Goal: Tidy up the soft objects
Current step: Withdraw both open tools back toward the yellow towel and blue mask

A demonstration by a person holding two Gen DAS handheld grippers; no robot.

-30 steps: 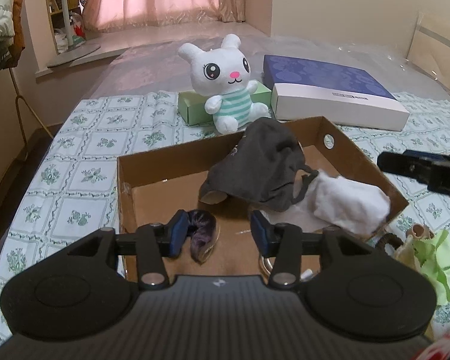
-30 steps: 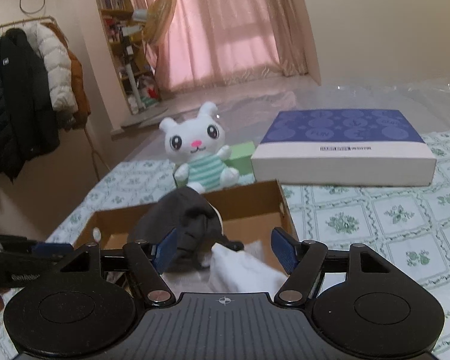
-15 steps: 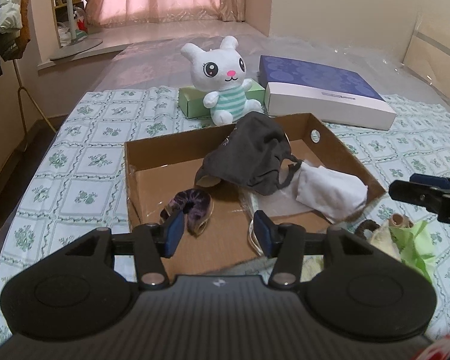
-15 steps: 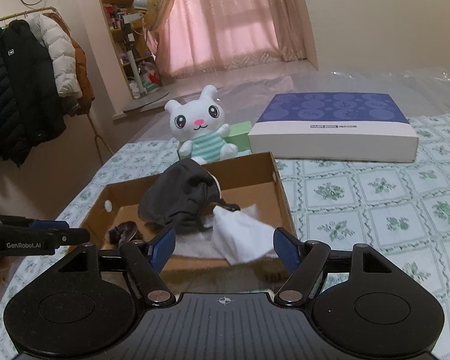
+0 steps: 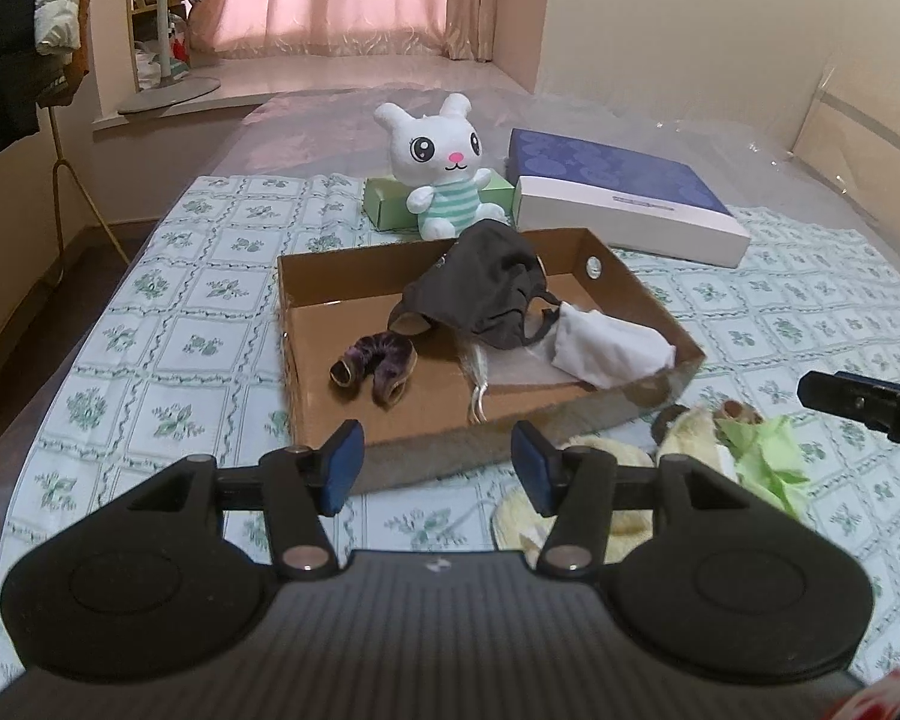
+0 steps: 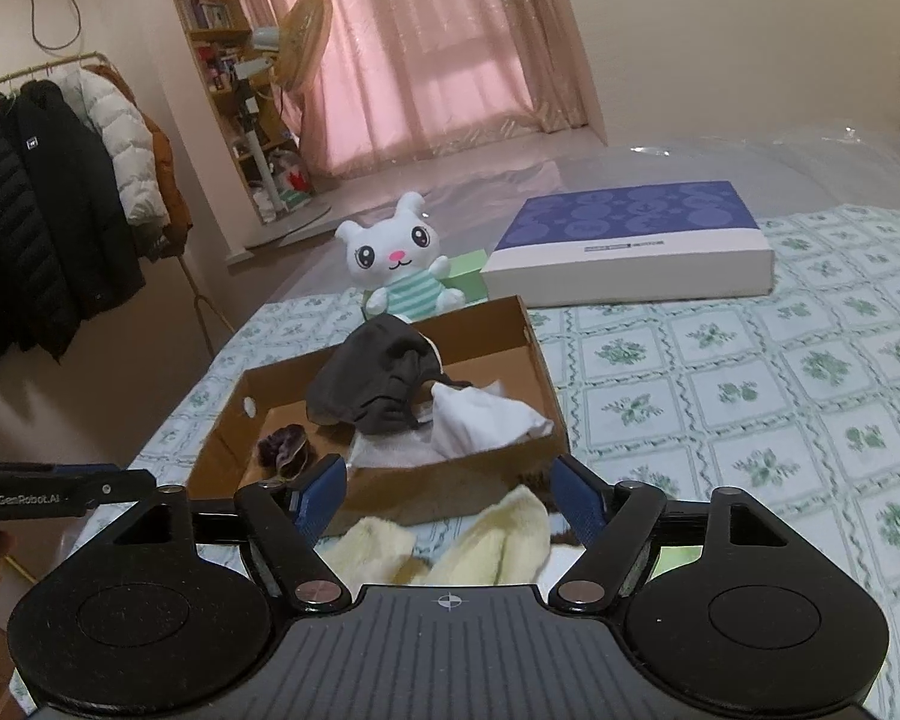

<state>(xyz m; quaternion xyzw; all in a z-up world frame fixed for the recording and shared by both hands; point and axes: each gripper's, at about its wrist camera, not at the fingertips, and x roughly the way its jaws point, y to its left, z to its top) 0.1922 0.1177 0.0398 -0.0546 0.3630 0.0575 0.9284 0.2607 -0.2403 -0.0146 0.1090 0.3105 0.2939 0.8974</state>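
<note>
Box (image 5: 606,405) holds cap, cloth, scrunchie; cream plush (image 6: 498,534) lies just outside its near wall, so right claw (image 6: 450,495), wide and empty, should straddle it low; left claw (image 5: 435,462) opening, empty.

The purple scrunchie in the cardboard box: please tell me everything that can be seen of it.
The purple scrunchie is a small ring of dark, velvety-looking gathered fabric, bent into an arch, with lighter tan lining showing at its folded ends. It lies on the bare floor of the cardboard box, in the part left of the dark grey garment, apart from it. Nothing holds it; neither gripper touches it. In the right wrist view it is partly hidden behind a gripper finger.
</note>
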